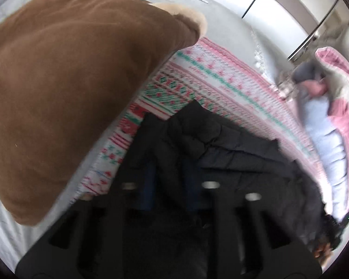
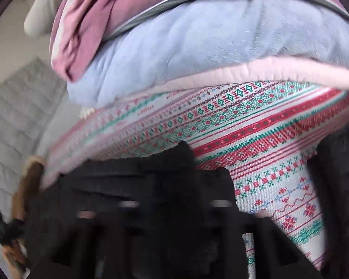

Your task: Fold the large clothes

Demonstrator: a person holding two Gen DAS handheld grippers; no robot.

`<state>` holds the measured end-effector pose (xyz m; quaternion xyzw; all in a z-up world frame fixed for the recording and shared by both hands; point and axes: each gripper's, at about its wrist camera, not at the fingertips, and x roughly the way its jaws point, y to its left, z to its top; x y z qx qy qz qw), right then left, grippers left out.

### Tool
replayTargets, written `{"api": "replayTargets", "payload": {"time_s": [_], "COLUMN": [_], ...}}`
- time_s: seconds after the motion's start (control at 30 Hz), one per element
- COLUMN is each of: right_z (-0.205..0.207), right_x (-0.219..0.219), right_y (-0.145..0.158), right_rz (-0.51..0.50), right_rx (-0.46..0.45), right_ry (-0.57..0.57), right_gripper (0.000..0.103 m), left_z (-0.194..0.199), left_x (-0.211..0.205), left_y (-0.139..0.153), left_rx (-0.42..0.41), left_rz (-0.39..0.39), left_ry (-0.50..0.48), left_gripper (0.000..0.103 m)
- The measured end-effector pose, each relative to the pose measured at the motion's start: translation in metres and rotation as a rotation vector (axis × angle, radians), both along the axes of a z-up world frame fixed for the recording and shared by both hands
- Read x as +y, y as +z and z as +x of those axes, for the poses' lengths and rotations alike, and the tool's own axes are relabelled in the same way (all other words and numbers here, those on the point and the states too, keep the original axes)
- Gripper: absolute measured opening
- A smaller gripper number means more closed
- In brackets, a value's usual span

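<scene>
Left wrist view, blurred, shows no readable writing; both grippers' jaws pinch the black quilted jacket (image 1: 221,144).

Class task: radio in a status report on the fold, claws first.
Left claw shut on black jacket. Right claw shut on it too. Jacket lies on patterned blanket. Brown coat and blue fleece crowd it.

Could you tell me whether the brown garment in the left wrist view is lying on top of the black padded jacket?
No, the brown garment lies left of the black padded jacket, on the patterned blanket.
</scene>
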<state>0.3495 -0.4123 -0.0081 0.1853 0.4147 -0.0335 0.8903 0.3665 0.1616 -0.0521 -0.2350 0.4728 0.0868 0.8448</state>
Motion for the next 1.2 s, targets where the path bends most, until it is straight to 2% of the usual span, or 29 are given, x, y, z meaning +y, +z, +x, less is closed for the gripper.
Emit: {"api": "replayTargets", "payload": {"time_s": [0.1, 0.23, 0.37, 0.43, 0.6, 0.7, 0.83, 0.93, 1.03, 1.07, 1.1, 1.13, 1.17, 1.2], "right_z": [-0.004, -0.010, 0.002, 0.012, 0.031, 0.035, 0.037, 0.036, 0.036, 0.034, 0.031, 0.025, 0.017, 0.007], "right_x": [0.005, 0.010, 0.020, 0.022, 0.005, 0.011, 0.016, 0.009, 0.001, -0.001, -0.004, -0.007, -0.009, -0.010], "right_y": [0.013, 0.039, 0.050, 0.042, -0.009, -0.019, -0.026, -0.035, -0.032, -0.025, -0.018, -0.009, 0.005, 0.018], "right_rz": [-0.039, -0.079, -0.154, -0.174, -0.128, -0.152, -0.201, -0.155, -0.081, -0.046, -0.022, 0.000, 0.028, 0.049], "right_rx": [-0.055, -0.137, -0.164, -0.136, -0.019, -0.016, -0.017, 0.001, 0.011, 0.013, 0.005, -0.014, -0.052, -0.091], "right_ry": [-0.008, -0.040, -0.058, -0.070, -0.119, -0.116, -0.130, -0.144, -0.129, -0.119, -0.121, -0.126, -0.137, -0.148], "right_gripper": [0.006, 0.006, 0.005, 0.005, 0.005, 0.006, 0.007, 0.017, 0.028, 0.040, 0.057, 0.064, 0.070, 0.072], "left_z": [-0.002, -0.002, 0.007, 0.015, 0.028, 0.026, 0.019, 0.018, 0.013, 0.010, 0.005, -0.002, -0.011, -0.020], "left_x": [0.004, -0.003, -0.006, -0.007, -0.013, -0.017, -0.018, -0.019, -0.015, -0.013, -0.011, -0.008, -0.007, -0.007], "left_y": [0.011, 0.035, 0.036, 0.030, 0.002, -0.007, -0.007, -0.007, 0.000, 0.003, 0.009, 0.017, 0.027, 0.036], "left_rx": [-0.055, -0.157, -0.168, -0.154, -0.094, -0.081, -0.105, -0.106, -0.105, -0.108, -0.116, -0.137, -0.172, -0.206], "left_rz": [-0.016, 0.031, 0.080, 0.097, 0.146, 0.178, 0.161, 0.174, 0.172, 0.167, 0.154, 0.138, 0.129, 0.134], "left_ry": [0.019, 0.010, 0.023, 0.025, 0.047, 0.071, 0.125, 0.127, 0.132, 0.138, 0.143, 0.145, 0.148, 0.150], "left_gripper": [0.005, 0.004, 0.004, 0.004, 0.005, 0.005, 0.006, 0.009, 0.010, 0.016, 0.030, 0.039, 0.052, 0.058]}}
